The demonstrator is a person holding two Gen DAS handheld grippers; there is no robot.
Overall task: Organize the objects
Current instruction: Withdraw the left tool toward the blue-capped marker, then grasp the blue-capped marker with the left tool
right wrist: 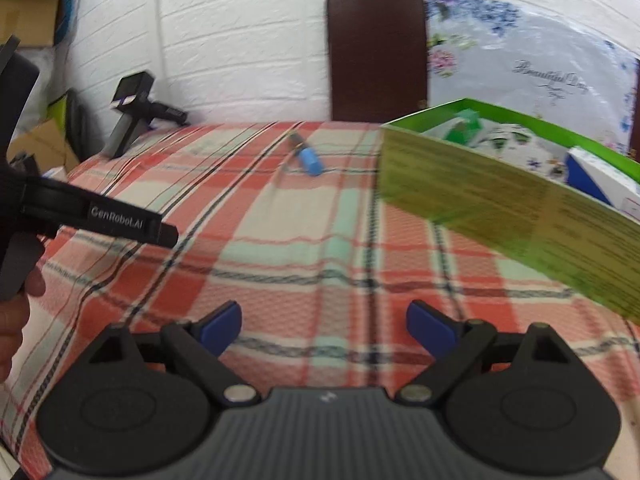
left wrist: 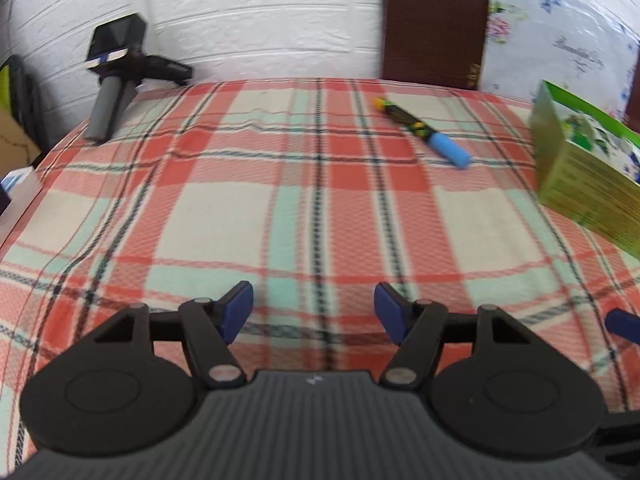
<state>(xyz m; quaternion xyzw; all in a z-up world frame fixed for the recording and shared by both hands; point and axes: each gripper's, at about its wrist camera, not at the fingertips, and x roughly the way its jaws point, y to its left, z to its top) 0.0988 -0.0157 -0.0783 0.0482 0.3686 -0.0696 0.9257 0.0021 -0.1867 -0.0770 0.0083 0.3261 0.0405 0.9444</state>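
You are holding the left gripper (left wrist: 313,306) and the right gripper (right wrist: 324,326) low over the plaid cloth (left wrist: 224,208), both with fingers spread apart and gripping nothing. The marker (left wrist: 422,131) is lying far ahead, well left of the green box (right wrist: 500,196).

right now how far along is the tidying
Done: some items already sit in the green box. In hand: nothing; left claw and right claw are both open and empty. Left: the marker still lies loose on the plaid cloth, outside the box.
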